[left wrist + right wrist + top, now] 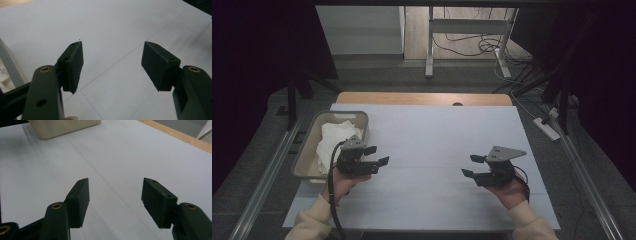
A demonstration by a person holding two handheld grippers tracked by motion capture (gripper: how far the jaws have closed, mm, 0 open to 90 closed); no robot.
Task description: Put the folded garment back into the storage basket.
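Note:
My left gripper [377, 155] hovers low over the white table sheet [432, 145], just right of a beige basket [308, 150]. Its jaws stand apart with nothing between them, as the left gripper view shows [111, 66]. My right gripper [474, 166] is held over the right part of the sheet, pointing left toward the other gripper. Its jaws are also apart and hold nothing [115, 203]. A crumpled white cloth [333, 137] lies inside the basket.
The basket's beige wall [62, 127] appears at the far end of the right gripper view. The wooden table edge [422, 98] runs along the back. Beyond it stand a desk frame [430, 45] and floor cables [477, 45].

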